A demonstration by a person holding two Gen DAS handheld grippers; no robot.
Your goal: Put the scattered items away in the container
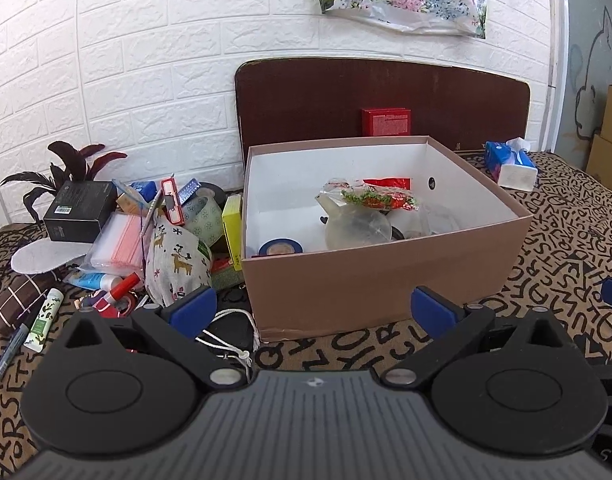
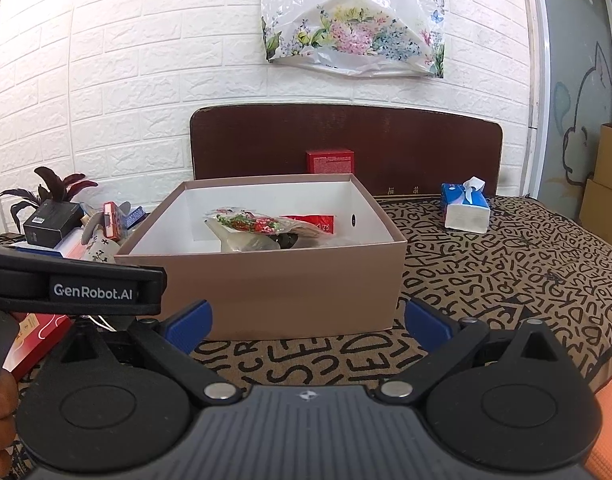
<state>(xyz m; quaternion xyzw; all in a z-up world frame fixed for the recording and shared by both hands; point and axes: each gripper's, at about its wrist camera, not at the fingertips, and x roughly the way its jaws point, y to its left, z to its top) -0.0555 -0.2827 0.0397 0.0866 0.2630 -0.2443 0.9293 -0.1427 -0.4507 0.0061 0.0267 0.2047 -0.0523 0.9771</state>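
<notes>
**Both tools wide open and empty; box part-filled, clutter at its left**

A letter-patterned cloth (image 2: pixel 506 264) covers the surface, backed by a white brick-effect wall (image 1: pixel 145 80) and a dark brown board (image 2: pixel 346 144). The cardboard box (image 1: pixel 386 276) sits centre, holding a clear pouch (image 1: pixel 354 224) and tape roll (image 1: pixel 281 247). Scattered items (image 1: pixel 145 240) crowd against its left wall. Right of the box, bare cloth reaches a tissue pack (image 2: pixel 466 208). The left gripper (image 1: pixel 312 306) and right gripper (image 2: pixel 306 316) hover before the box's near wall, fingers spread, grasping nothing.

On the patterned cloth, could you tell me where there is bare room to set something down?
Free: the cloth between the box and the tissue pack, and the strip before the box. Crowded: the pile left of the box.
</notes>
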